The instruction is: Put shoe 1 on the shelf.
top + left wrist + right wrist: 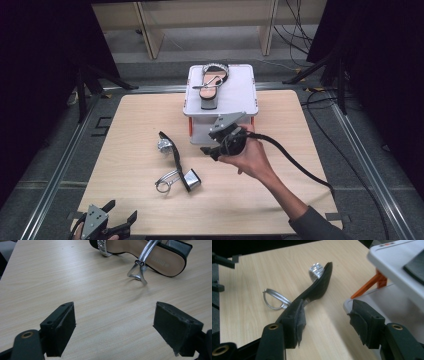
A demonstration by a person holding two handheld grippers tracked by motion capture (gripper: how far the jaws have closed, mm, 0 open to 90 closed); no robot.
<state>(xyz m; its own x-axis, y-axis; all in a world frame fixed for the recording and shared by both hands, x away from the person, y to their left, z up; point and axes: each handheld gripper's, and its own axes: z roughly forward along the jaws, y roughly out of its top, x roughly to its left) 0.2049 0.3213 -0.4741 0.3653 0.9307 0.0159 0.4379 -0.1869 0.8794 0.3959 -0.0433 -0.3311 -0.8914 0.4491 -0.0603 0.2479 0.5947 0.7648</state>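
While the high view shows one sandal (212, 85) on the white box (235, 95) at 12 o'clock, the right gripper view shows orange supports (372, 283) beneath it. Right gripper (212, 150): fingers apart, empty, near the table's sandal (176, 161). Left gripper (112, 220): wide open, empty, 7 o'clock.

Grey floor (55, 150), dark curtains (45, 50); pale wooden furniture (150, 35)
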